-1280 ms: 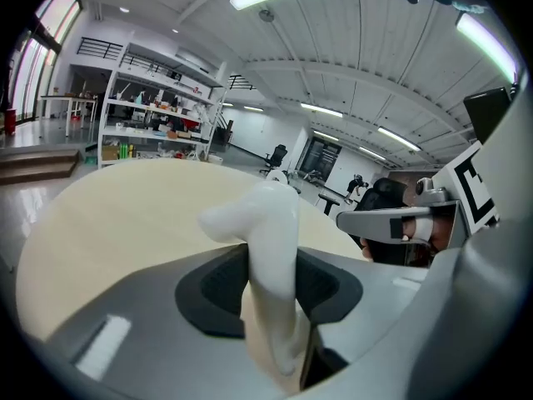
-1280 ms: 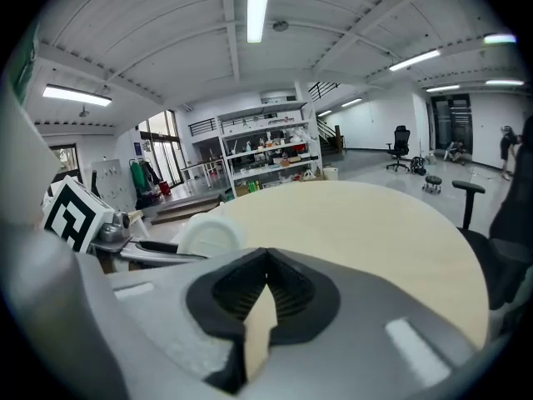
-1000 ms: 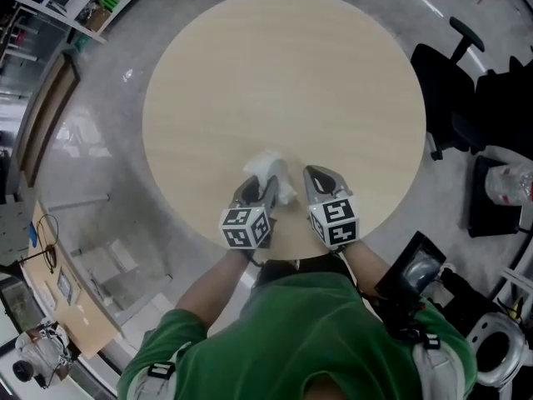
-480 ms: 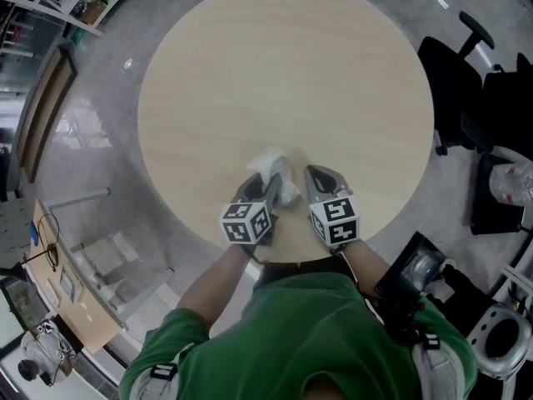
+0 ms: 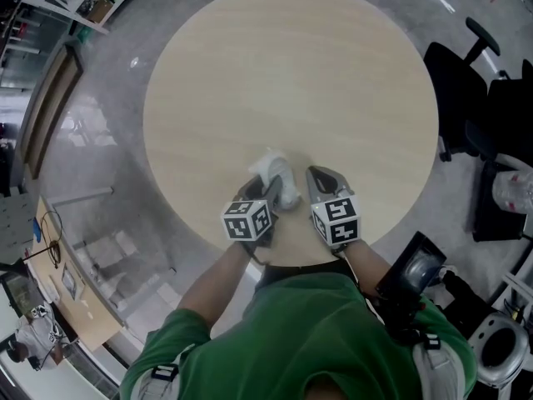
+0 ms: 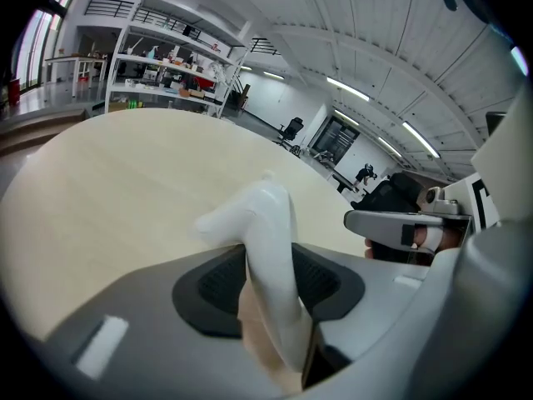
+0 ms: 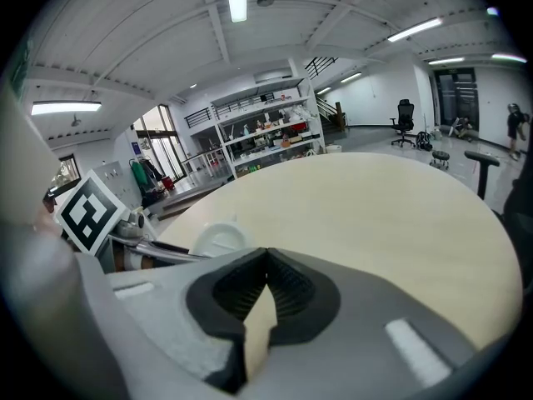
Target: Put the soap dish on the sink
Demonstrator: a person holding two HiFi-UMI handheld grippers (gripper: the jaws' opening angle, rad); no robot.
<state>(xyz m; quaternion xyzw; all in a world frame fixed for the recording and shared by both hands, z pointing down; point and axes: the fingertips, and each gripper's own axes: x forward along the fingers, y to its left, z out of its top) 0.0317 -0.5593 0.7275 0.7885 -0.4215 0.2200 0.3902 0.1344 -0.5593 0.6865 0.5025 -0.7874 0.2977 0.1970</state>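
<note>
At the near edge of the round table [image 5: 291, 65], the left gripper [image 5: 265, 187] has the white soap dish [image 5: 276, 173] by its rim. In the left gripper view the rim stands up between the dark pads [image 6: 212, 286], which look to lie against it on both sides. Its jaws have just been opening with the dish between them, so the hold reads as slackening rather than firm. This gripper angles down toward the tabletop, and the dish's far part appears to rest on the wood or just above it; contact can't be confirmed from overhead. The right gripper [image 5: 320, 176] sits just beside, on the other side of the dish, and is not touching it as far as can be seen. Its jaws are drawn together with nothing between them, only a sliver of tabletop showing past its own pads [image 7: 291, 294]. In the right gripper view the dish shows as a pale rounded shape next to the left gripper's finger. Outward: the person's green shirt [image 5: 308, 332] is below the grippers and grey floor [image 5: 92, 165] lies all round. Black office chairs [image 5: 466, 82] stand off to the right, and shelving [image 7: 266, 136] is far across the room. No sink appears in any view. On progress, the dish is in hand at the table, but the carry and the placing on the sink are both left to do. With the jaws easing apart, a fresh, firmer hold looks needed before any lift.
</note>
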